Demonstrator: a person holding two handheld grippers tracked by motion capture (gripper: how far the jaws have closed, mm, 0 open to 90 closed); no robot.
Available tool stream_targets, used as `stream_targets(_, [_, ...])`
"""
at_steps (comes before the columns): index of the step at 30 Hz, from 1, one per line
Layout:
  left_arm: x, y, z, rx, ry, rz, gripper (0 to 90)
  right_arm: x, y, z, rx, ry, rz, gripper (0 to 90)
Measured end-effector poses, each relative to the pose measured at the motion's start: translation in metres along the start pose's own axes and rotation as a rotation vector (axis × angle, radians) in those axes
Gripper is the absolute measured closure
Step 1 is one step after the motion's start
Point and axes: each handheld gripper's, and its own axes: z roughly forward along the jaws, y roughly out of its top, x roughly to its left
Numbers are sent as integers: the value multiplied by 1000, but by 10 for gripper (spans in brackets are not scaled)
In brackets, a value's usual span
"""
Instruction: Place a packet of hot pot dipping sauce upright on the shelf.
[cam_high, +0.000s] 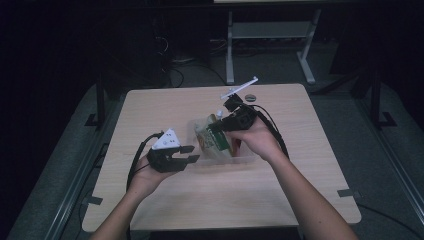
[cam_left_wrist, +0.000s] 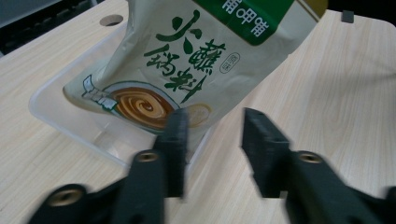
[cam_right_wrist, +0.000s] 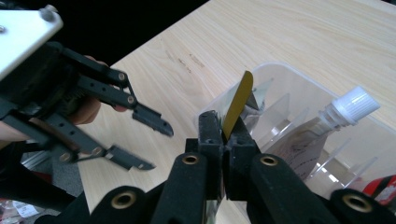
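Note:
A beige sauce pouch with green lettering stands tilted in a clear plastic bin at the table's middle. My right gripper is shut on its top edge; in the right gripper view my right gripper pinches the pouch's thin yellow edge. My left gripper hovers just left of the bin, open, with nothing between its jaws. In the left gripper view my left gripper faces the pouch and the bin's near wall. The left gripper also appears off to the left in the right gripper view.
A second pouch with a white screw cap lies in another compartment of the bin, and something red sits at its corner. A white strip and a small dark disc lie near the table's far edge.

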Motion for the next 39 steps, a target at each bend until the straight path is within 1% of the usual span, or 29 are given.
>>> stream_targets(3, [0,-1,-1,5,-2,1,881,0,0,-1,-4,-3,7,871])
stream_targets(4, [1,-1,-1,17,-17,-11,897,-1,0,-2,-5,-5,7,887])
stream_targets(7, [0,0,0,18,-4,2,898,-1,0,-1,-9,0,3,886])
stream_targets(9, [2,1,1,13,3,-1,898,0,0,-1,-21,13,-1,869])
stream_targets(12, [3,-1,0,11,1,-10,897,2,1,-2,-35,14,-6,857])
stream_targets(16, [2,-8,0,30,-12,-16,897,1,1,-4,-40,2,-5,896])
stream_targets(17, [2,-10,0,37,-15,-16,897,1,1,-4,-43,-10,-7,899])
stream_targets(19, [2,-13,-1,47,-22,-18,896,0,2,-7,-62,-12,6,900])
stream_targets(20, [2,-15,-1,53,-27,-20,895,0,3,-9,-77,-25,15,900])
stream_targets(21, [2,-16,-2,54,-29,-27,892,0,3,-11,-87,-30,37,900])
stream_targets(22, [2,-16,-2,54,-29,-27,891,0,3,-11,-87,-30,37,900])
stream_targets(23, [2,-17,-3,57,-30,-23,890,-1,3,-13,-94,-59,58,898])
stream_targets(24, [2,-17,-3,59,-34,-25,887,-1,3,-13,-93,-67,65,896])
stream_targets(27, [2,-17,-2,61,-38,-25,874,-2,2,-5,-66,-66,66,889])
stream_targets(28, [2,-17,-1,62,-38,-22,874,-1,2,-1,-56,-68,75,888])
stream_targets(29, [1,-17,-1,64,-40,-22,873,-2,2,2,-55,-63,63,888])
stream_targets(30, [1,-17,-1,64,-43,-24,873,-2,2,4,-57,-61,66,888])
stream_targets(31, [1,-18,-1,66,-40,-21,872,-1,3,7,-52,-73,66,888])
stream_targets(32, [1,-18,-1,67,-42,-22,873,0,4,10,-40,-102,66,890])
stream_targets(33, [1,-18,-1,71,-43,-19,873,-1,4,12,-38,-114,69,890])
stream_targets(34, [2,-18,-1,74,-42,-15,873,-4,4,15,-36,-102,74,889])
stream_targets(35, [2,-18,-1,70,-43,-21,873,-5,4,18,-28,-102,84,887])
stream_targets(36, [2,-19,-1,69,-43,-24,873,-5,4,20,-32,-116,78,885])
stream_targets(38, [2,-19,-1,74,-44,-19,873,-7,5,21,-36,-105,72,868])
stream_targets(39, [2,-19,-1,74,-44,-19,873,-7,5,21,-39,-110,66,858])
